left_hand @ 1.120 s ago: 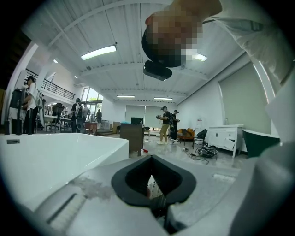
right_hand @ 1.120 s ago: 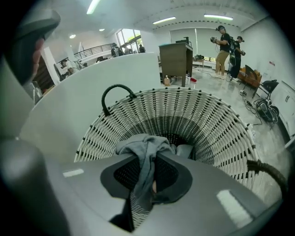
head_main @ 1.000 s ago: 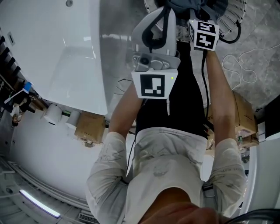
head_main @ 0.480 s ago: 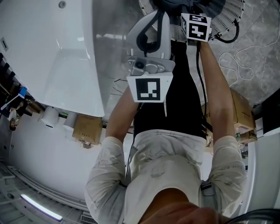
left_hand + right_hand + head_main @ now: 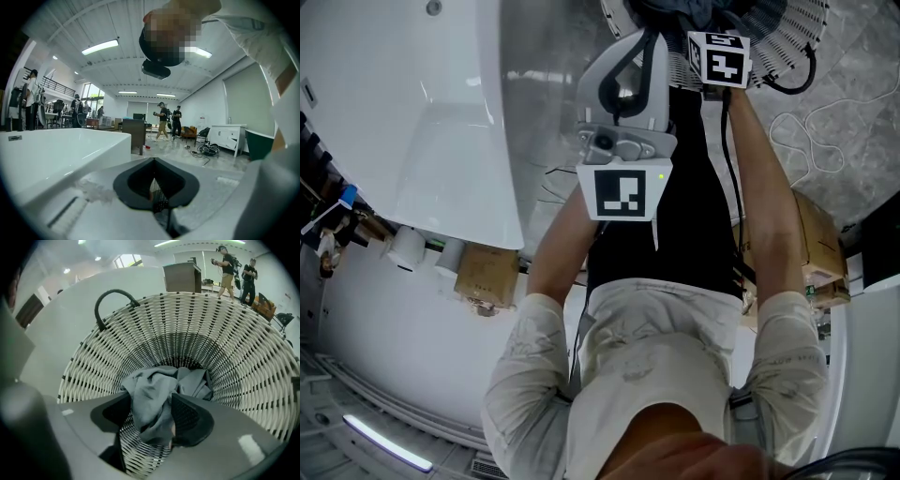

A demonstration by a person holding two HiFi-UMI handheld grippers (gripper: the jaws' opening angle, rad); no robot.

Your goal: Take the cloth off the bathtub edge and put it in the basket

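The grey cloth [image 5: 154, 390] hangs bunched between the jaws of my right gripper [image 5: 150, 414], inside the white woven basket [image 5: 225, 343]. Those jaws have just been opening and now stand apart: the cloth lies against the right pad [image 5: 187, 420], with a gap at the left pad. In the head view the right gripper's marker cube [image 5: 719, 58] sits over the basket [image 5: 797, 37], and a bit of cloth [image 5: 694, 9] shows at the top edge. My left gripper [image 5: 157, 194] is shut and empty, held beside the white bathtub [image 5: 56, 150].
The bathtub [image 5: 441, 112] fills the head view's left. Cardboard boxes [image 5: 487, 277] and paper rolls [image 5: 408, 248] lie near its end, and a white cable [image 5: 806, 141] curls on the floor. The basket has a black handle [image 5: 110, 298]. People [image 5: 162, 122] stand far off.
The right gripper's marker cube has moved up and left, further over the basket. The left gripper has stayed almost where it was.
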